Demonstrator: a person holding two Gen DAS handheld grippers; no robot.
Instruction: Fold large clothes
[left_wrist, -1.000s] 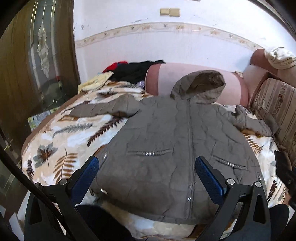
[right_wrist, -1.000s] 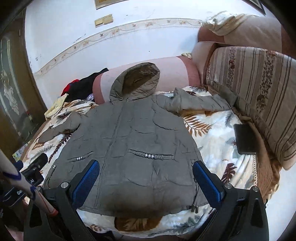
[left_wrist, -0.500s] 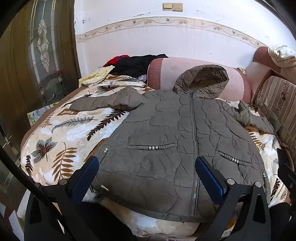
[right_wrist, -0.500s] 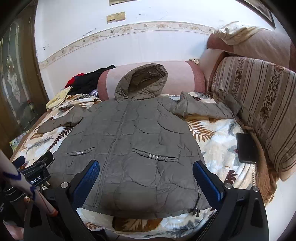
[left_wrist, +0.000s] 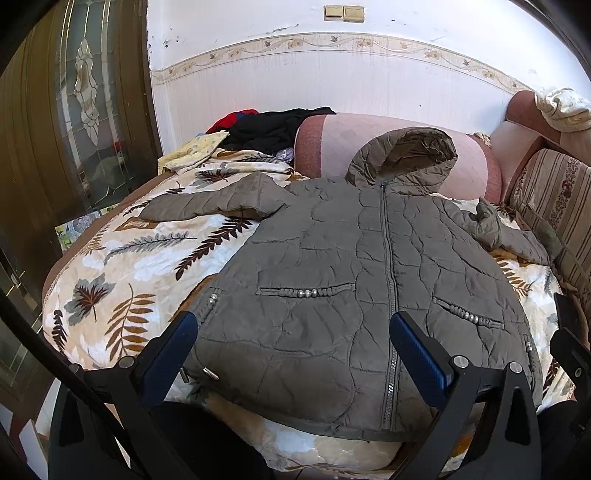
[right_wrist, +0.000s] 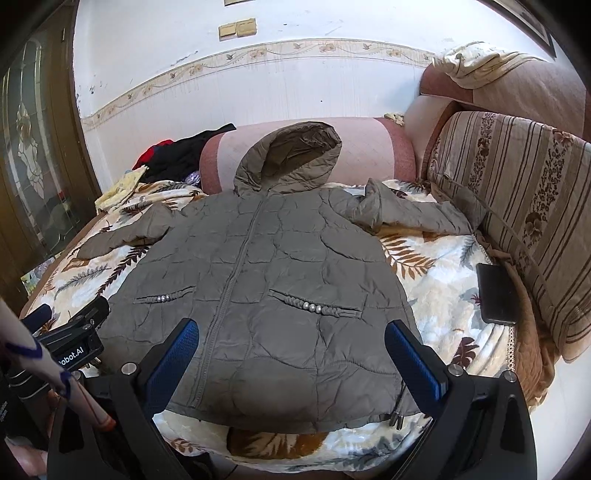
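On the leaf-print blanket (left_wrist: 122, 266) a grey quilted jacket (left_wrist: 332, 280) is lying face up and zipped, spread flat with nothing folded yet. Its hood (left_wrist: 406, 158) is leaning against the pink bolster (left_wrist: 332, 144) at the far side of the jacket, one sleeve (left_wrist: 210, 203) is stretching out to the left of the jacket body, and the other sleeve (right_wrist: 410, 212) is bunching toward the striped cushion (right_wrist: 517, 206) to the right of it. Both tools are hovering over the jacket's near hem, touching no cloth: the left gripper (left_wrist: 291, 347) is standing wide open and empty, and the right gripper (right_wrist: 290, 350) is likewise spread apart, holding nothing. By my reading the fold is only beginning; sleeves, sides and hood are all waiting to be brought in. A dark phone (right_wrist: 495, 293) is lying right of the jacket, beside that cushion, clear of the cloth.
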